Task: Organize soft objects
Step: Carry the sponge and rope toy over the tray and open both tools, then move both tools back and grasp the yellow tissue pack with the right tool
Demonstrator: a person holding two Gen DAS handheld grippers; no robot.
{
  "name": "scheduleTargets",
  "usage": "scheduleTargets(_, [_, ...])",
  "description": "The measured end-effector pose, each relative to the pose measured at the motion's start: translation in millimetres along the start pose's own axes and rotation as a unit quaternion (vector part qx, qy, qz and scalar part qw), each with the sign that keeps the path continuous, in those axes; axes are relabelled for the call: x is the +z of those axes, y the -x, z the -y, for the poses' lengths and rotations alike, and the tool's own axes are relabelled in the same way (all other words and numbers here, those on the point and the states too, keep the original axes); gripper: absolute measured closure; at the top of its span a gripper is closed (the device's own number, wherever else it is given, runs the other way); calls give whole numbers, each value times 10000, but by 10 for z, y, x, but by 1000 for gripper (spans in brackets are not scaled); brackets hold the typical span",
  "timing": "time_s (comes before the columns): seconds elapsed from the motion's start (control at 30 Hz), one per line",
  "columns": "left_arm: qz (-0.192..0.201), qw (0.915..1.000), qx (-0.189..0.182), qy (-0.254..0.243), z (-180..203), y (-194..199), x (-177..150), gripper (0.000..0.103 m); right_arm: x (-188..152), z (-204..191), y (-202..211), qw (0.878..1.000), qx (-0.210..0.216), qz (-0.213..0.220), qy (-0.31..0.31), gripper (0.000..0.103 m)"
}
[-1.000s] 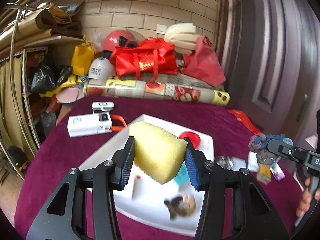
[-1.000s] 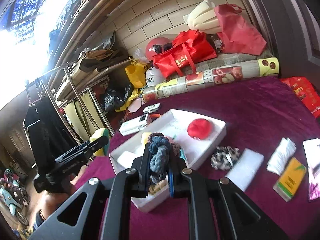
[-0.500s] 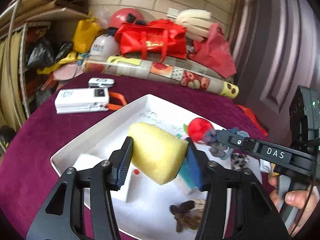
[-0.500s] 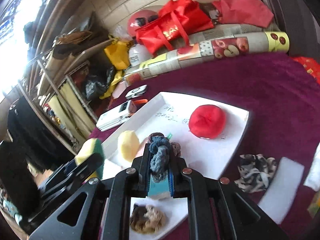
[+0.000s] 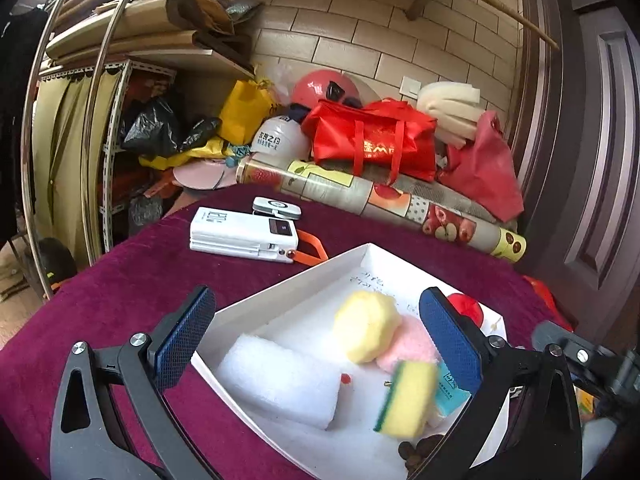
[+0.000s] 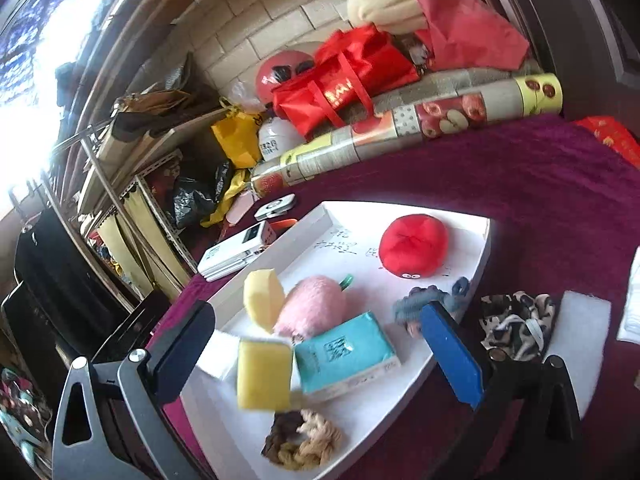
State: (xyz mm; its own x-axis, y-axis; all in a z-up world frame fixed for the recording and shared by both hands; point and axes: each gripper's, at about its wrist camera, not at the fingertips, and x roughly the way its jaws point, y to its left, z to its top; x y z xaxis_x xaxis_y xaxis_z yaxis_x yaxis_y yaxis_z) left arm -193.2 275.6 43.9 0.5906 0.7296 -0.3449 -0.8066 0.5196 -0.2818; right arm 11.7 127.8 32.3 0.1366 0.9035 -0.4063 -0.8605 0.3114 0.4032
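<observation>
Both grippers have just let go over the white tray (image 5: 280,292). Starting at the left, the left gripper (image 5: 316,344), which was clamped on the yellow sponge a second ago, has just been opening its jaws and now stands wide with nothing pressed between the pads. The yellow sponge (image 5: 404,398) with its green scrubbing side shows blurred low in the tray, beside the teal tissue pack (image 5: 450,394), so it looks to be dropping or only just landing. Further left in the tray lies a white foam block (image 5: 280,380), with a yellow foam ball (image 5: 366,332) and a pink fluffy toy (image 5: 408,348) behind the sponge.

Moving right, the right gripper (image 6: 320,344) has likewise just been opening and is spread wide and empty. The blue-grey scrunchie (image 6: 432,300) it held earlier now lies on the tray floor just off its blue pad, below the red plush ball (image 6: 414,246). A brown and cream braided scrunchie (image 6: 304,438) sits at the tray's near edge.

So two more soft items appear delivered. Still outside the tray on the purple cloth (image 6: 520,168) are a leopard-print scrunchie (image 6: 516,326) and a white pad (image 6: 580,328), probably the next pickups.
</observation>
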Motion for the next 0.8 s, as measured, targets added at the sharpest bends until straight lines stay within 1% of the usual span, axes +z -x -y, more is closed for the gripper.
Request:
scheduleTargets(0.17, [171, 9998, -31, -66, 21, 76, -16, 0, 26, -68, 151, 9992, -188, 172, 308, 0])
scheduleTargets(0.27, [242, 9996, -71, -91, 50, 117, -18, 0, 27, 21, 251, 9991, -334, 206, 142, 0])
scheduleTargets(0.33, [255, 9996, -126, -73, 84, 151, -5, 0, 12, 132, 348, 9980, -568, 284, -29, 0])
scheduleTargets(0.37, [247, 9995, -213, -39, 123, 175, 17, 0, 0, 185, 405, 9965, -759, 339, -49, 0])
scheduleTargets(0.43, [250, 9986, -468, -87, 254, 254, 56, 0, -34, 355, 568, 9898, -1340, 475, -88, 0])
scheduleTargets(0.47, [238, 9980, -550, -183, 339, 282, 68, 0, -48, 471, 658, 9837, -1709, 539, -129, 0])
scheduleTargets(0.53, [139, 9958, -782, -466, 577, 328, 64, 0, -76, 732, 830, 9638, -2582, 611, -266, 0])
scheduleTargets(0.57, [17, 9937, -947, -603, 723, 329, 40, 0, -89, 868, 889, 9526, -2976, 544, -315, 0])
scheduleTargets(0.6, [-170, 9909, -1135, -710, 877, 311, 1, 0, -106, 1046, 933, 9421, -3312, 367, -367, 0])
scheduleTargets(0.63, [-345, 9879, -1289, -791, 1005, 290, -38, 0, -120, 1170, 948, 9377, -3441, 229, -425, 0])
scheduleTargets(0.67, [-613, 9824, -1496, -938, 1181, 246, -102, 0, -132, 1290, 946, 9346, -3521, 79, -496, 0])
scheduleTargets(0.7, [-888, 9755, -1678, -1116, 1356, 196, -180, 0, -143, 1389, 926, 9331, -3550, -84, -562, 0])
scheduleTargets(0.73, [-1104, 9697, -1766, -1274, 1500, 156, -249, 0, -157, 1464, 892, 9339, -3510, -248, -630, 0])
scheduleTargets(0.8, [-1553, 9551, -1919, -1640, 1793, 77, -444, 0, -196, 1578, 815, 9414, -3256, -492, -725, 0])
